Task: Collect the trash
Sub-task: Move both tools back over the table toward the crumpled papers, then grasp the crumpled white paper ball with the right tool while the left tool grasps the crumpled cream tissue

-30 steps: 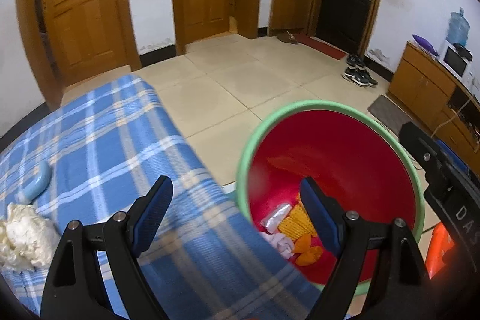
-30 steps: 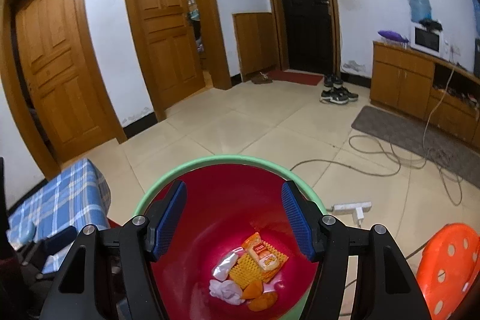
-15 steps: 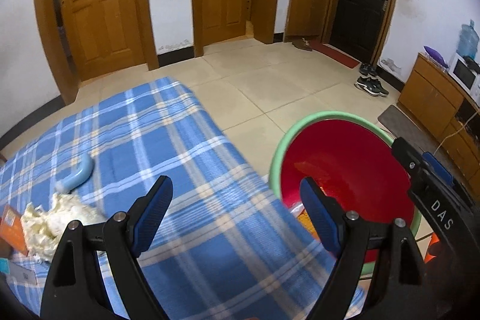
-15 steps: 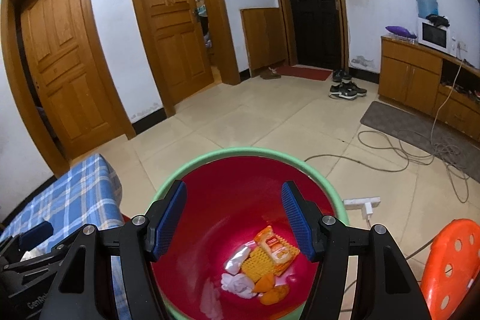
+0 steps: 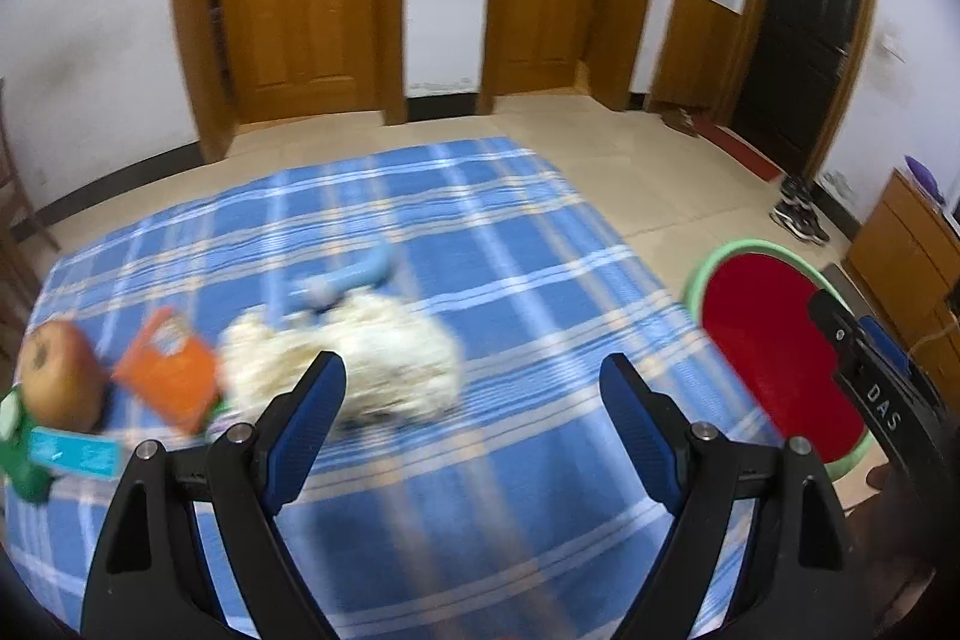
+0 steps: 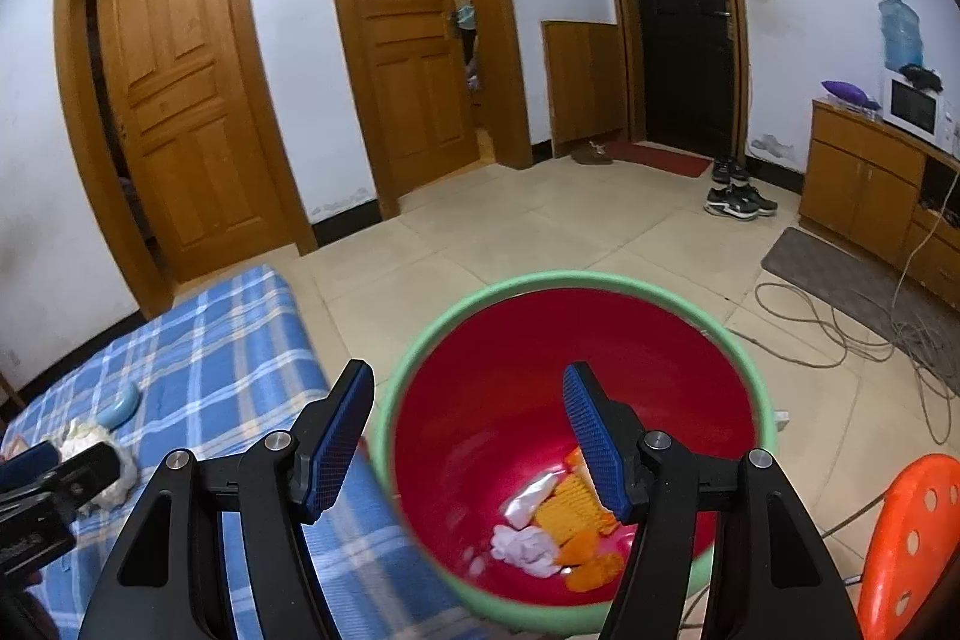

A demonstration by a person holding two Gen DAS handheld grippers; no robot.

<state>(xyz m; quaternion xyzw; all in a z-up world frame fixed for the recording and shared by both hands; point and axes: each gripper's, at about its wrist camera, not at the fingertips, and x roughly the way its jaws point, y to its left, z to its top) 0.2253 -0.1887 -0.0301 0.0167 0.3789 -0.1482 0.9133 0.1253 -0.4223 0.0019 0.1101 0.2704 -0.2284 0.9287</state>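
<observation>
**Camera setup: both wrist views tilted down, overlapping at bed edge and bin**

Your left wrist cam looks down over the blue plaid bedcover (image 5: pixel 480 490), close; red bin (image 5: pixel 774 340) sits at right edge of frame. Your right wrist cam looks steeply into that bin (image 6: pixel 540 352), close, lower centre; bedcover (image 6: pixel 228 352) at lower left. Both also share the wooden doors (image 6: pixel 180 100) along the top.

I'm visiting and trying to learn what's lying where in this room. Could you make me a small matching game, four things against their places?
Things:
1. white crumpled wad
2. yellow wrapper
3. sneakers
4. microwave

Places:
A. on the wooden cabinet
B. on the blue checked cloth
C. inside the red bin
D. on the floor by the black door

Pairs: 1-B, 2-C, 3-D, 4-A
</observation>
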